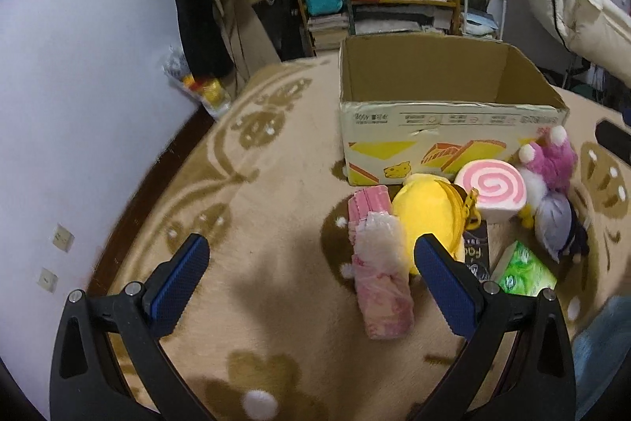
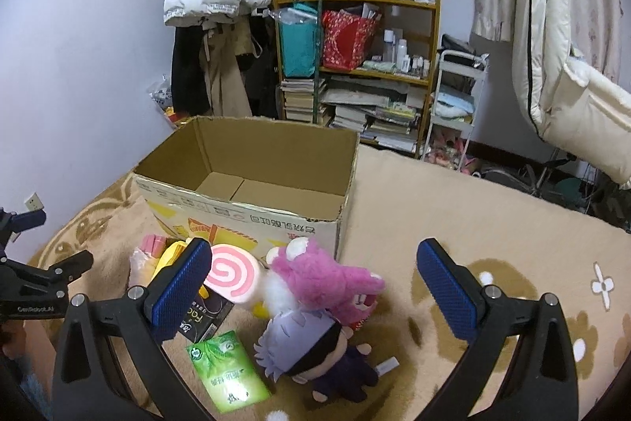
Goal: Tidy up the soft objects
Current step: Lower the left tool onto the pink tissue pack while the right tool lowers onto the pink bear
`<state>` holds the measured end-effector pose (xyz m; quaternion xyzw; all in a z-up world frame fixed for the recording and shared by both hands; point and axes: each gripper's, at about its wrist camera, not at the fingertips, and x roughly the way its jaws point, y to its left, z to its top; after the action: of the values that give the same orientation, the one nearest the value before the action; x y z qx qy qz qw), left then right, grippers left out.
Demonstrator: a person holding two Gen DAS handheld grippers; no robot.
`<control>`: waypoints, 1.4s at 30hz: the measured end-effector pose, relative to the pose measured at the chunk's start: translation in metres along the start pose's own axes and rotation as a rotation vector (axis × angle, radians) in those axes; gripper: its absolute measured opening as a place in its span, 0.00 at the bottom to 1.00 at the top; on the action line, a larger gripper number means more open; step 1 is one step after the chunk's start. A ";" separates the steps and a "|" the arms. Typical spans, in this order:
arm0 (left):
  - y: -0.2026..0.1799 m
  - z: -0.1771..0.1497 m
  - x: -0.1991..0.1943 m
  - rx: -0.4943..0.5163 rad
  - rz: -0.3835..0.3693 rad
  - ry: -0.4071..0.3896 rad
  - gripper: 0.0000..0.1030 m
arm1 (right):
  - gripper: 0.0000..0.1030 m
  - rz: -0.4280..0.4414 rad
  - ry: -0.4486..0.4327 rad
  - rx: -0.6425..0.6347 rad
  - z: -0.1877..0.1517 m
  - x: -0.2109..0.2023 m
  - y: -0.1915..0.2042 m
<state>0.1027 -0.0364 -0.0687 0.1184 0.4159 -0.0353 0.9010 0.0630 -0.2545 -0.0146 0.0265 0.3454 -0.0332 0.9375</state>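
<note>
Left wrist view is showing the left gripper (image 1: 311, 255) hanging above a beige rug (image 1: 256, 208) with brown flower patterns, its 2 blue-padded fingers (image 1: 181, 275) spread wide apart and gripping nothing. Just ahead, an open cardboard box (image 1: 434, 129) is standing upright on the rug, its inside looking bare in the right wrist view, its front printed in yellow. The soft objects are lying in a loose cluster against the box's front wall: a pink-and-white wrapped packet (image 1: 380, 287) is lying lengthwise nearest the left gripper, a round yellow plush pouch (image 1: 426, 212) is touching it, and a pink swirl roll-cake squishy (image 1: 491, 190) is sitting beside the pouch, close to the box. Right wrist view is showing the right gripper (image 2: 311, 275) also standing open and holding nothing, hovering over a fluffy magenta plush (image 2: 323, 275) with white ears, and a lavender-haired doll (image 2: 315, 354) in dark clothing lying on its back in front of that plush. A green tissue pack (image 2: 226, 369) is lying flat on the rug left of the doll, next to a black packet (image 2: 205, 318). A cluttered wooden shelf (image 2: 355, 38) is standing behind the box.
</note>
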 end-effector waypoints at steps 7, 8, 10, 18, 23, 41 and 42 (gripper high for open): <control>0.001 0.005 0.033 -0.048 -0.024 0.067 1.00 | 1.00 0.007 0.055 0.019 0.000 0.029 -0.004; 0.001 0.005 0.037 -0.052 -0.027 0.078 1.00 | 1.00 0.002 0.066 0.023 0.000 0.034 -0.006; 0.002 0.003 0.047 -0.072 -0.042 0.105 1.00 | 1.00 -0.003 0.093 0.035 -0.001 0.044 -0.010; 0.007 -0.003 0.068 -0.113 -0.056 0.171 1.00 | 1.00 0.002 0.173 0.080 -0.009 0.074 -0.029; 0.006 -0.005 0.072 -0.120 -0.091 0.186 1.00 | 1.00 -0.001 0.224 0.117 -0.018 0.090 -0.039; -0.007 -0.013 0.094 -0.091 -0.125 0.253 1.00 | 1.00 0.085 0.311 0.184 -0.032 0.109 -0.054; -0.006 -0.013 0.096 -0.104 -0.136 0.260 1.00 | 1.00 0.092 0.318 0.192 -0.033 0.111 -0.054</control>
<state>0.1542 -0.0361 -0.1512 0.0464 0.5374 -0.0591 0.8400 0.1216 -0.3112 -0.1137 0.1364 0.4828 -0.0183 0.8648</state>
